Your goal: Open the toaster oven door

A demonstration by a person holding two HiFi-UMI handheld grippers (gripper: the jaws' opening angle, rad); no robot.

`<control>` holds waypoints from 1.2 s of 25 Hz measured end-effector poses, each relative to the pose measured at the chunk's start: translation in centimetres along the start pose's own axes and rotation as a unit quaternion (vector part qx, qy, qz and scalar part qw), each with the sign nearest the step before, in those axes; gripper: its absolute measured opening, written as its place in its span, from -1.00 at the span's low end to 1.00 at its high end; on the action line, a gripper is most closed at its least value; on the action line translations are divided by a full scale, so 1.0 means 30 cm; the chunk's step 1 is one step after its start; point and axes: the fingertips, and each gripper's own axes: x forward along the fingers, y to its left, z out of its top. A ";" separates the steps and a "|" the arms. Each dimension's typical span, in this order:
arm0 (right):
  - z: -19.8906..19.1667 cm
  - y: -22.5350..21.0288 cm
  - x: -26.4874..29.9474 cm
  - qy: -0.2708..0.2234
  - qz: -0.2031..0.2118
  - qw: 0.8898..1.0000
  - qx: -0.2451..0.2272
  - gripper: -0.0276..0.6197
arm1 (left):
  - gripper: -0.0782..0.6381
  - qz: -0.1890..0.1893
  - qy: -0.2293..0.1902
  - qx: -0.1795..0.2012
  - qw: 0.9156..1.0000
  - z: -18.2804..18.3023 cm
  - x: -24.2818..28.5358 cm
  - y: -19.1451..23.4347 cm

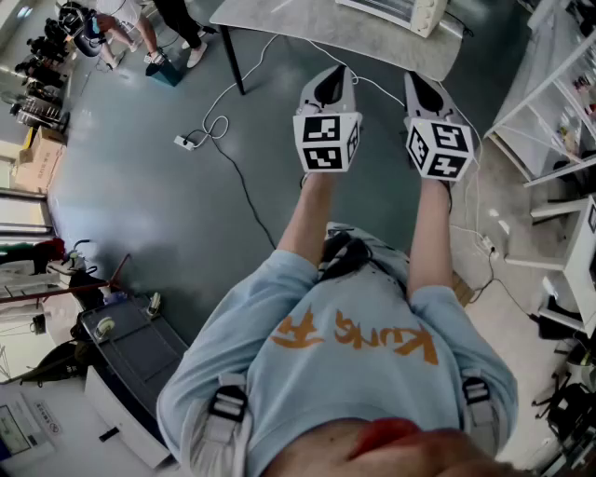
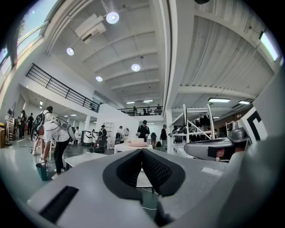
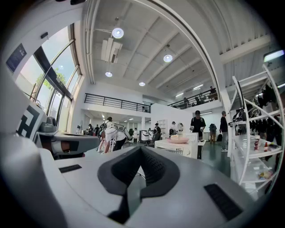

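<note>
Both jaw pairs closed, empty: my left gripper [image 1: 332, 79], right gripper [image 1: 421, 86]. Ahead of tips, well apart: cream boxy toaster oven [image 1: 400, 11]. Risk: arriving closed, I'd bump door w/o gripping it.

Head view steeply down from above; both gripper views level, parallel, low, toward the same bench [image 1: 307, 33].

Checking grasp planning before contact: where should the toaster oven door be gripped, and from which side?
Probably the top edge of the toaster oven door, approached from the front: the oven stands on the table with that face seemingly toward the level, shut right gripper. Any handle is too small to make out.
</note>
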 end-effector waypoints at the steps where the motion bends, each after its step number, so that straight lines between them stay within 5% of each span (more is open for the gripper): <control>1: -0.002 0.002 0.001 0.000 0.000 1.000 0.000 -0.92 | -0.78 0.001 0.000 -0.001 1.000 0.000 -0.004 0.004; 30: 0.017 -0.071 0.202 -0.005 -0.014 1.000 0.001 -0.92 | -0.78 0.006 -0.001 0.009 1.000 0.036 0.140 0.151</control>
